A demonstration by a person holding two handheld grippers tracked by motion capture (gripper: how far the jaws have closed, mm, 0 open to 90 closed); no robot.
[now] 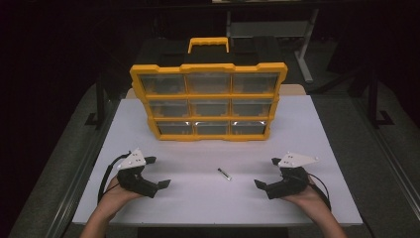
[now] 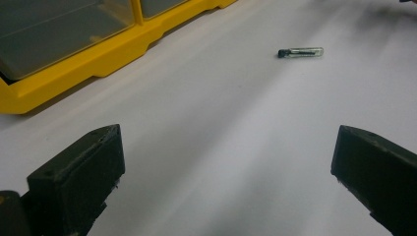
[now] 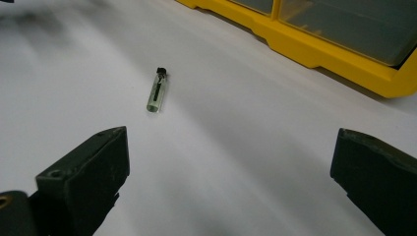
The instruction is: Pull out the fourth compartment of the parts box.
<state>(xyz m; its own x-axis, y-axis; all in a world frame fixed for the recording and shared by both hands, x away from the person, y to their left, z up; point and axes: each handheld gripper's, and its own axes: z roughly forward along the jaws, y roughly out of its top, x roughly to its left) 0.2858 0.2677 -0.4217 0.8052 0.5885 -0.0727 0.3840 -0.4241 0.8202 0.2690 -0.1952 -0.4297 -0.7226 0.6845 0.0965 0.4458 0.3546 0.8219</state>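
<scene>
A small clear vial with a black cap (image 1: 224, 174) lies flat on the white table (image 1: 208, 198), midway between my two grippers. In the left gripper view the vial (image 2: 300, 52) rests far ahead and to the right; in the right gripper view it (image 3: 157, 91) lies ahead on the left. My left gripper (image 1: 157, 172) rests at the table's near left, open, nothing between its jaws. My right gripper (image 1: 266, 172) rests at the near right, open as well and empty. Both point inward toward the vial, well apart from it.
A yellow and black organizer case (image 1: 208, 101) with a grid of clear-fronted drawers stands upright at the back of the table, handle on top. Its yellow base (image 2: 74, 71) shows at the upper left of the left gripper view and the upper right (image 3: 314, 49) of the right gripper view.
</scene>
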